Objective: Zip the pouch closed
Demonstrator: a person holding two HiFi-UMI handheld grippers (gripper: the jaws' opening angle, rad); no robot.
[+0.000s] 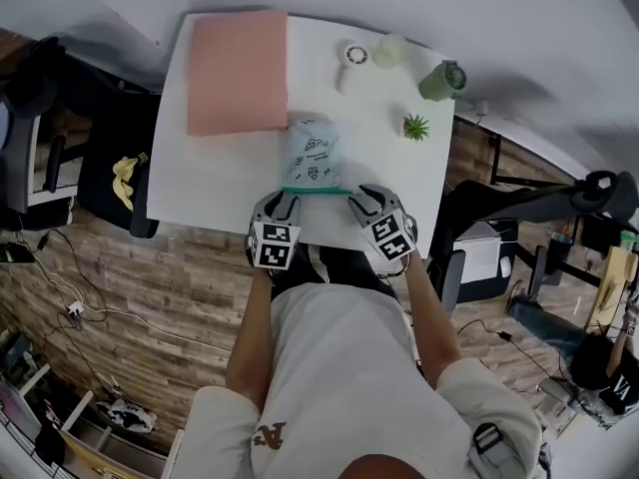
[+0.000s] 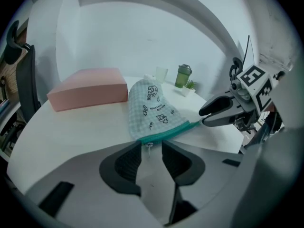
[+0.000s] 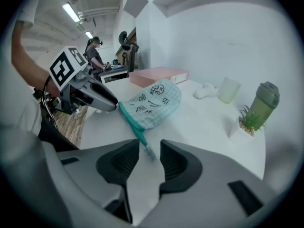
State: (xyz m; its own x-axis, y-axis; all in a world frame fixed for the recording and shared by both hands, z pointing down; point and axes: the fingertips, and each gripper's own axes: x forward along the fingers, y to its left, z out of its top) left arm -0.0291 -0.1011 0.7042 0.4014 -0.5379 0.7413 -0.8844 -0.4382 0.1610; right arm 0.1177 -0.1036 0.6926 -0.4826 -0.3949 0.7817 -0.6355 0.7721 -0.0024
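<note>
At the counter's [image 1: 220, 183] front edge lies the pouch [image 1: 311, 155], zip [image 2: 167, 131] toward us. Our left gripper [image 2: 151, 153] stands partly open around the pull [image 2: 149, 147], pads clear of it. Our right gripper [image 3: 149, 155] stands partly open around the zip's other end, holding nothing. The zip looks flat and shut, so we judge it best to back both off straight, without snagging the pull.

Both forearms reached toward twelve o'clock, side by side. The left gripper [image 1: 283, 200] and right gripper [image 1: 361, 198] pitched downward, fingers [image 2: 126, 165] parted.
</note>
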